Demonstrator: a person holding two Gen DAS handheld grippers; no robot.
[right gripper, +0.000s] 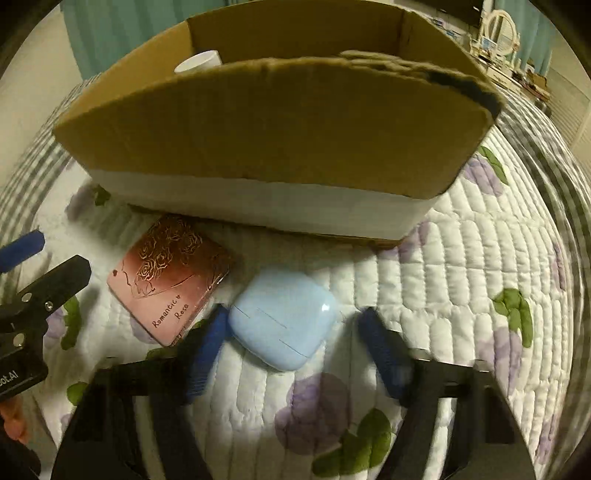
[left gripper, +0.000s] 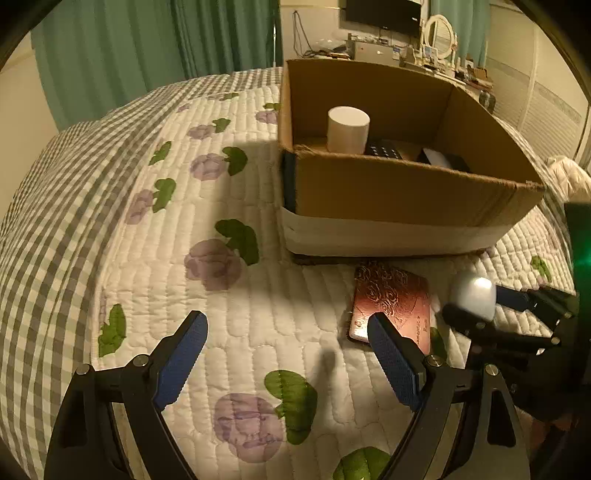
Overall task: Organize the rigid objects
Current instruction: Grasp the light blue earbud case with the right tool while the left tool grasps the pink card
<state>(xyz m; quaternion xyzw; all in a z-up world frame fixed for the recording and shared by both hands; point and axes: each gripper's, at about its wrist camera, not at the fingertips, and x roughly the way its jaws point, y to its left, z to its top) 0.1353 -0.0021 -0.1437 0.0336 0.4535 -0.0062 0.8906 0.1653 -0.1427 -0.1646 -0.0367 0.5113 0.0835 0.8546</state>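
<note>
While left claw (left gripper: 288, 354) gapes empty, right claw (right gripper: 291, 350) open astride blue case (right gripper: 282, 317), white cylinder (left gripper: 348, 129) boxed.

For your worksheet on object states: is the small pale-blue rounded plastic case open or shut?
Shut: the pale-blue rounded plastic case lies flat on the quilt, lid seam closed, between the open right gripper fingers.

**A bedroom at home**

The work surface is a bed spread with a quilted floral cover (left gripper: 236, 236) edged in grey check. Green curtains (left gripper: 147, 48) hang behind it. Against the far wall stands a cluttered dresser (left gripper: 436, 62) with a white-framed mirror (left gripper: 439, 31), a dark screen (left gripper: 384, 14) mounted above, and louvred closet doors (left gripper: 546, 110) beside it.
</note>
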